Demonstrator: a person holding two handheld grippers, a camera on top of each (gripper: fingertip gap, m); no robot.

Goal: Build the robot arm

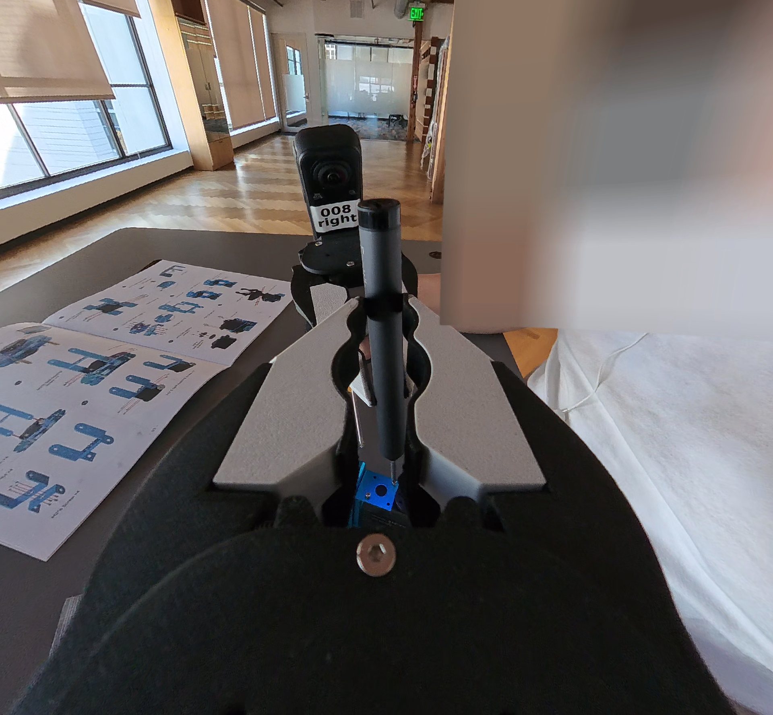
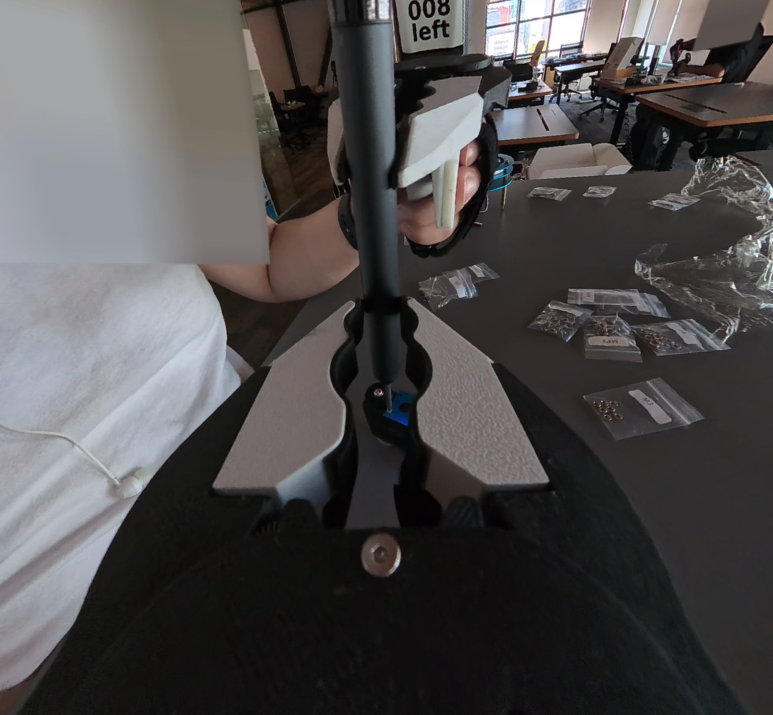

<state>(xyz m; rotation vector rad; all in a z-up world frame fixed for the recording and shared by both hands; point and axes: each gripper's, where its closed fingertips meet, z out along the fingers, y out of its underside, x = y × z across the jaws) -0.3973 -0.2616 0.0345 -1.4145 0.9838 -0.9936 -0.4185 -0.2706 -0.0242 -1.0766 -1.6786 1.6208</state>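
A dark grey pen-shaped screwdriver [image 1: 382, 360] stands upright. Its bit rests on a blue metal bracket [image 1: 376, 490] joined to a black part [image 2: 373, 404] on the dark table [image 2: 543, 243]. My left gripper [image 1: 382, 305] is shut on the screwdriver shaft. My right gripper [image 2: 382, 305] is shut on the same shaft, lower down. In the right wrist view the left gripper [image 2: 378, 180] clamps the screwdriver [image 2: 366, 151] higher up. In the left wrist view the right gripper [image 1: 368, 385] faces me from behind the shaft. A thin metal rod [image 1: 357, 423] shows beside the shaft.
An open instruction booklet [image 1: 125, 360] lies on the table to the left. Several small clear bags of hardware [image 2: 606, 331] and crumpled clear plastic [image 2: 719, 260] lie to the right. A person in a white shirt [image 1: 648, 465] stands close by the table's edge. Desks stand farther off. Spacing between my two grippers at the tips: around 6 cm. The blue metal bracket [image 1: 376, 490] sits 9 cm or so from the ends of my right fingers.
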